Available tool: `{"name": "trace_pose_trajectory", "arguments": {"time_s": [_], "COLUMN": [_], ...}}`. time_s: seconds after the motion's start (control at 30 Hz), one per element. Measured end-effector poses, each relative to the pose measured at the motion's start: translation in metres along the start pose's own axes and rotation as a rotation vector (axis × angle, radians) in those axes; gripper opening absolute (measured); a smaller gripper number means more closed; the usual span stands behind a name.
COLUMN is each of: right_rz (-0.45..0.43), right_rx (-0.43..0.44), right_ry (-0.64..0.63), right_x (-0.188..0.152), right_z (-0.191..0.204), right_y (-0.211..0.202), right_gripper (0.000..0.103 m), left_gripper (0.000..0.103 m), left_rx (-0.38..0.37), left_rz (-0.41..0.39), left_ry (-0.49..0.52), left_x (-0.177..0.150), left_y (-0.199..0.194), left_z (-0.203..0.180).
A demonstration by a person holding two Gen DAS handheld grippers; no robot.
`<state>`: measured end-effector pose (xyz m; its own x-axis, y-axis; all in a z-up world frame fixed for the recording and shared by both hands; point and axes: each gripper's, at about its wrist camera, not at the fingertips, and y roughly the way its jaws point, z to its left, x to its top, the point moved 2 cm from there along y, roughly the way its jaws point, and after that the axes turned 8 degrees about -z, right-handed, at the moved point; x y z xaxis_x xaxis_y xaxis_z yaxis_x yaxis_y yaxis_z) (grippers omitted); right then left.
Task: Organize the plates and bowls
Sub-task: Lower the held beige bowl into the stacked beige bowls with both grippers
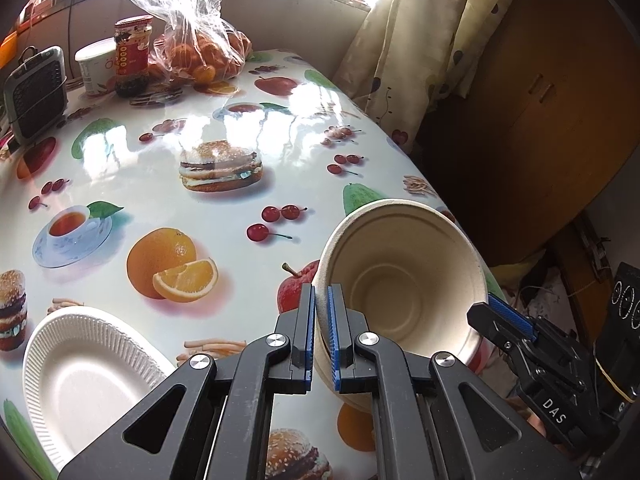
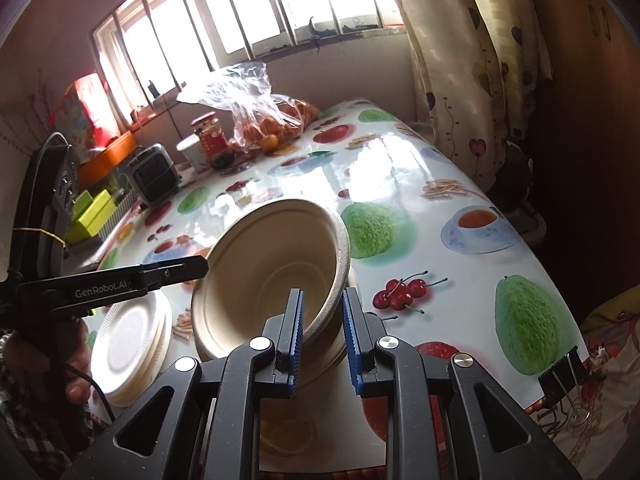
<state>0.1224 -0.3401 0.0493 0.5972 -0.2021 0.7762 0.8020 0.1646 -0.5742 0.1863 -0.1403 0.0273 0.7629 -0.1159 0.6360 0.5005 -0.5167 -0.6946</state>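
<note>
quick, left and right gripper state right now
left gripper: shut on the rim of the beige bowl
right gripper: shut on the same bowl's opposite rim

The counter wears a glossy cloth printed with fruit, burgers and teacups. Toward its far end, at about eleven o'clock in the left wrist view, a clear plastic bag of oranges slumps beside a red-lidded jar, with a white tub just left of the jar. A small grey heater stands at ten o'clock. A patterned curtain hangs at one o'clock, below a barred window.
</note>
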Motion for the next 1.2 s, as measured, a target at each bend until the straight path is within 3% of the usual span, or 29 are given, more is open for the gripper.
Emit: {"name": "trace_pose_trajectory", "arguments": {"time_s": [1.2], "right_rz": [0.032], "right_rx": [0.004], "right_ry": [0.009], "right_x": [-0.018], "right_z": [-0.003], "right_y": [0.008], "right_gripper": [0.02], "left_gripper": [0.006], "left_rx": [0.016], "left_rz": [0.032], "left_ry": [-0.018], "left_x": [-0.009], "left_y": [0.007], "left_z": [0.004]}}
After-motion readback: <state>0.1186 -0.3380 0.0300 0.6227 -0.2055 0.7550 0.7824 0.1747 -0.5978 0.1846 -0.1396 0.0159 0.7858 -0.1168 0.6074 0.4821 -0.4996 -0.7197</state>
